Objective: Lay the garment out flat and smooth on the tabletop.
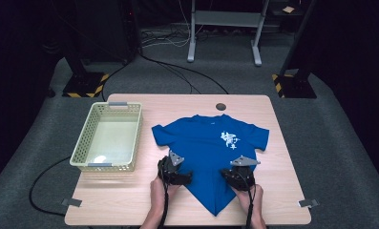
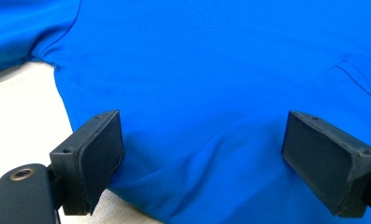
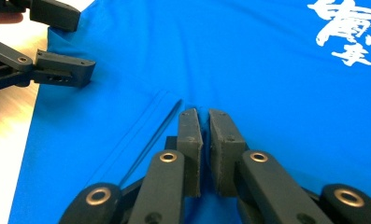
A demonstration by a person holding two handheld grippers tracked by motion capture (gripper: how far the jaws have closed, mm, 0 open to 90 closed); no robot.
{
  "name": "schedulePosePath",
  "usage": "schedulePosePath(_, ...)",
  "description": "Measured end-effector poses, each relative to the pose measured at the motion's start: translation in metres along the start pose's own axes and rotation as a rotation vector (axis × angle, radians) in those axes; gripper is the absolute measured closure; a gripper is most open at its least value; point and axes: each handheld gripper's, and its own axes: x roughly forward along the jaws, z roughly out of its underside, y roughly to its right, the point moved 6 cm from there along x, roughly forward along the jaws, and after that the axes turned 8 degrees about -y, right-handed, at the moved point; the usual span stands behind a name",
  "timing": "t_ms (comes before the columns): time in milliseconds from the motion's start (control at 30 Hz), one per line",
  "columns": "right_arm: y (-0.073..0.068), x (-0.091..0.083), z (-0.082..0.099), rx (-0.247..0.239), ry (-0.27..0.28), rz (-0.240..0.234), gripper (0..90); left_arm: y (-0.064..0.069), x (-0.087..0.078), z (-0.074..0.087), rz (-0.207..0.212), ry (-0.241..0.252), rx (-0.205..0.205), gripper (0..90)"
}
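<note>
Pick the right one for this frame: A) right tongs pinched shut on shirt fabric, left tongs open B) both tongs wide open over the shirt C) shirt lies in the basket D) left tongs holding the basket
A: in the right gripper view the right tongs pinch a ridge of the blue T-shirt, while the left tongs stand wide apart over the fabric.

T-shirt (image 1: 208, 152): blue cloth, smooth knit, slight sheen, soft creases; white print (image 3: 344, 32) flat, matt. Bench (image 1: 187, 102): pale wood-look top, smooth, satin. Basket (image 1: 130, 138): cream plastic, perforated lattice walls, grey handle inserts. Right tongs (image 3: 205, 116): black matt plastic, brass-coloured metal rivets. Left tongs (image 2: 202, 154): same black matt pads, faintly grainy. Floor (image 1: 340, 157): grey carpet, rough.
</note>
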Motion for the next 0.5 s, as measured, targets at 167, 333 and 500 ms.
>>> schedulePosePath(167, 0.003, -0.009, 0.003, 0.007, 0.009, 0.002, 84.0, 0.0, 0.0, 0.0, 0.0, 0.0, 0.0, 12.4)
schedulePosePath(333, 0.003, -0.017, 0.007, 0.01, 0.016, 0.003, 83.9, 0.0, 0.0, 0.0, 0.0, 0.0, 0.001, 12.4)
schedulePosePath(500, 0.003, -0.023, 0.011, 0.01, 0.008, 0.007, 84.0, 0.0, 0.0, 0.0, 0.001, 0.001, 0.0, 12.5)
